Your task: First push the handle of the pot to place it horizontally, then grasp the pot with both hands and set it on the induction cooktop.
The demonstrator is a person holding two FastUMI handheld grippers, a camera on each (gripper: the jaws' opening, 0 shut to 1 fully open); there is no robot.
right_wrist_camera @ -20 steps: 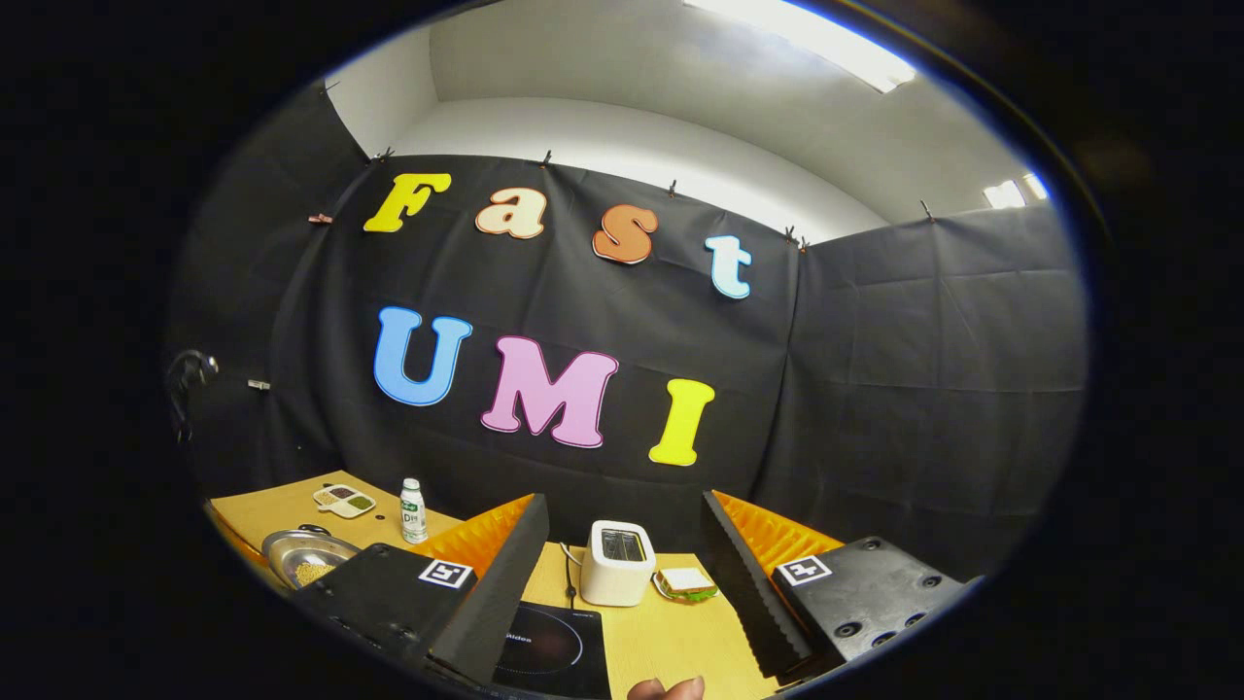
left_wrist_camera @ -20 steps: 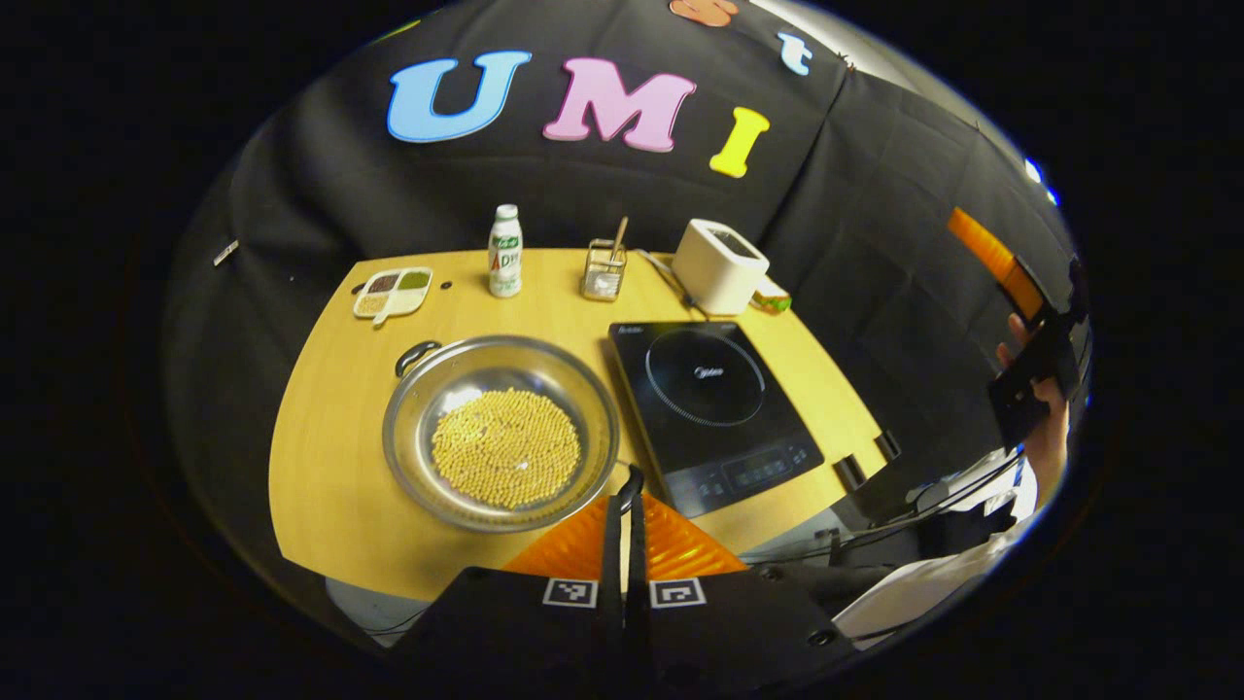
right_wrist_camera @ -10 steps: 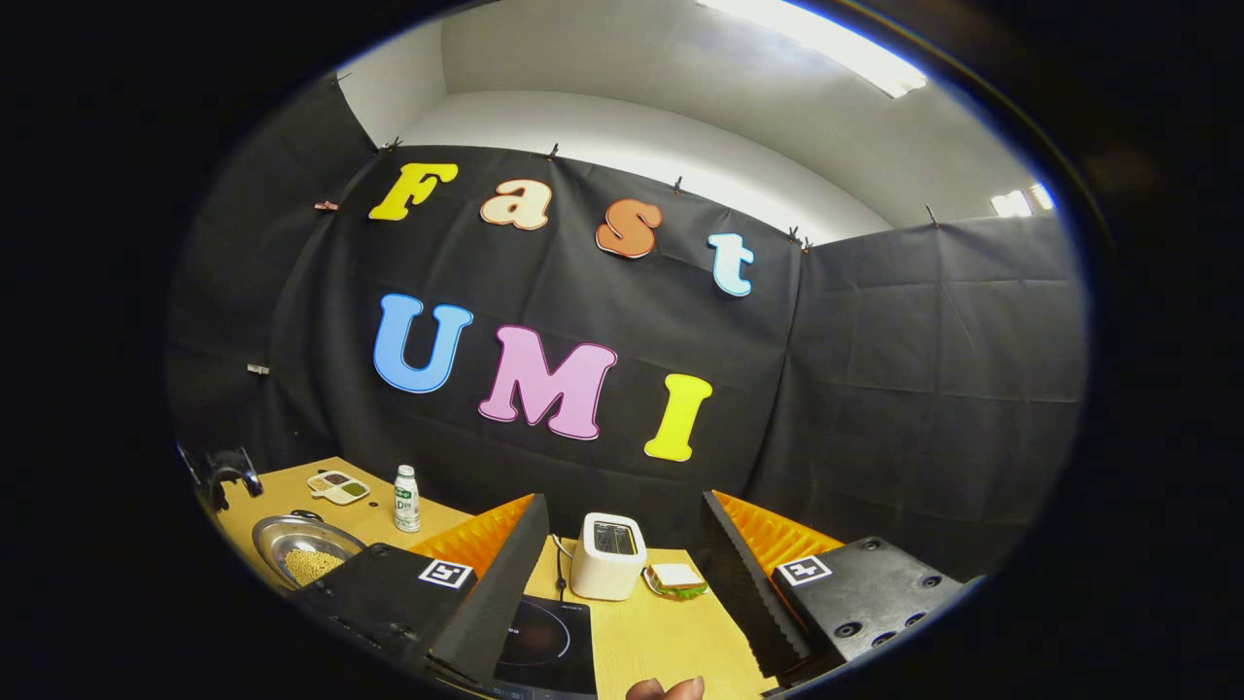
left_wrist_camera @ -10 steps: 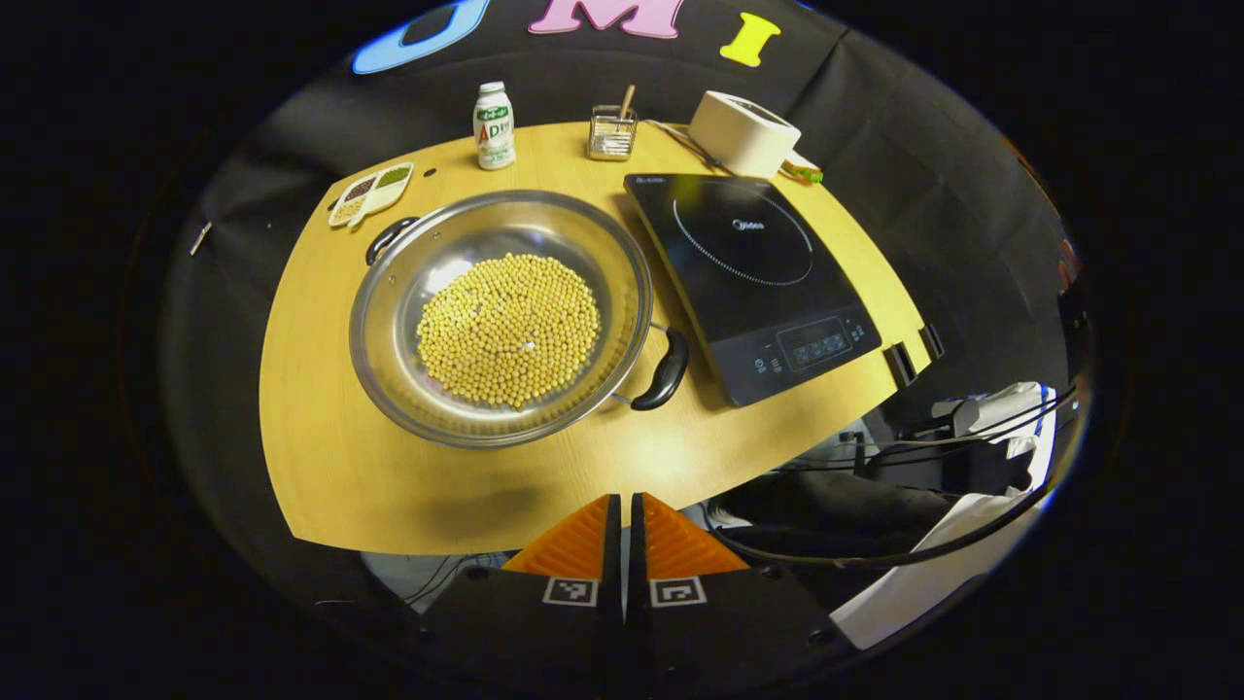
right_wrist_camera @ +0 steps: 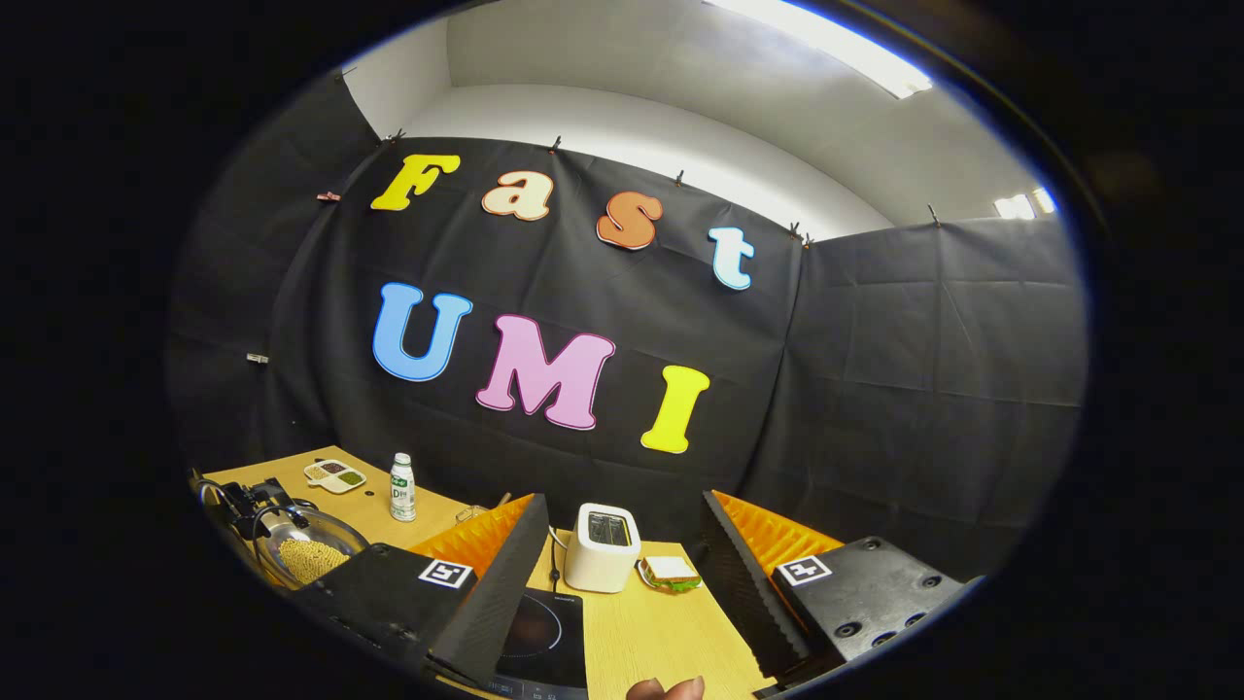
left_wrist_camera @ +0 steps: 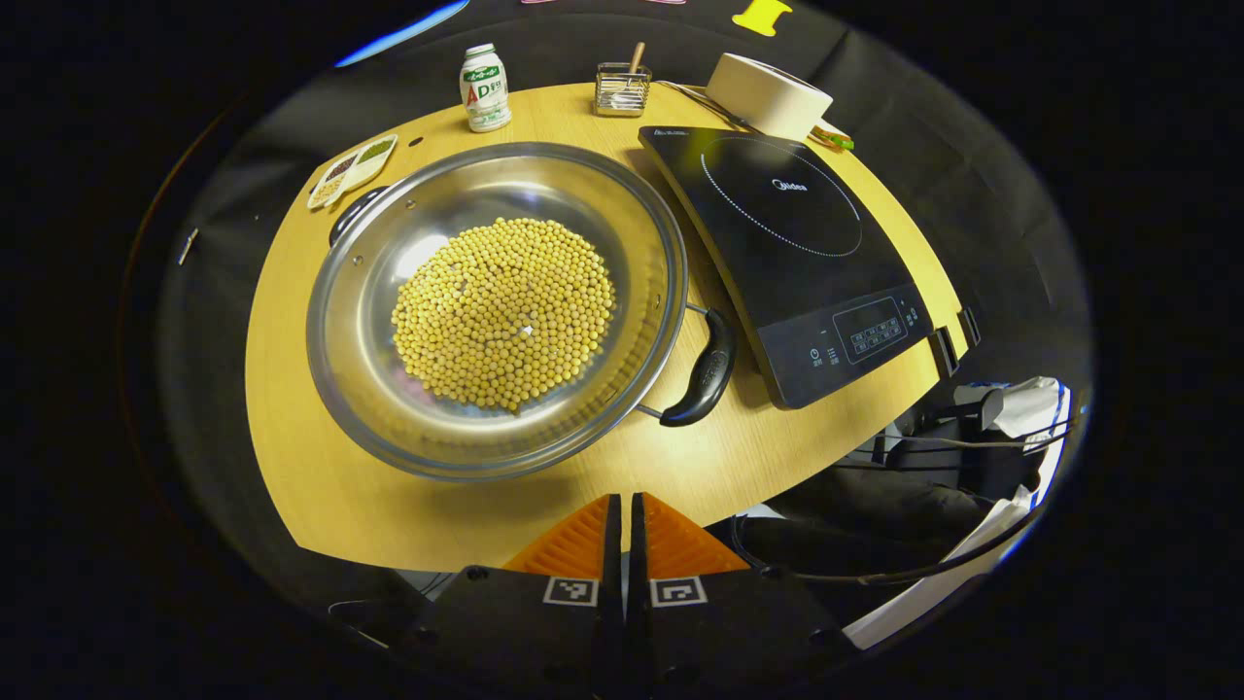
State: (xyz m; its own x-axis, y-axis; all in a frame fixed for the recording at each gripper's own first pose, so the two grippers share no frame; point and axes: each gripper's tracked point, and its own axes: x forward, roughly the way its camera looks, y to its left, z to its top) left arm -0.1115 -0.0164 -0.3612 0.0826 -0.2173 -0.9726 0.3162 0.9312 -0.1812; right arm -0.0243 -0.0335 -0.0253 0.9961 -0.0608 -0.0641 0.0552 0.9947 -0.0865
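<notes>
Left gripper (left_wrist_camera: 622,515), jaws pressed together, hovers before pot (left_wrist_camera: 496,301) w/ soybeans (left_wrist_camera: 503,311); handle (left_wrist_camera: 702,369) beside induction cooktop (left_wrist_camera: 792,243); right gripper (right_wrist_camera: 622,574) jaws spread, well above table (right_wrist_camera: 661,632).

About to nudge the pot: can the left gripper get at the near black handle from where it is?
Probably yes. The left gripper, shut, hangs off the table edge, with only bare table between it and the handle.
</notes>
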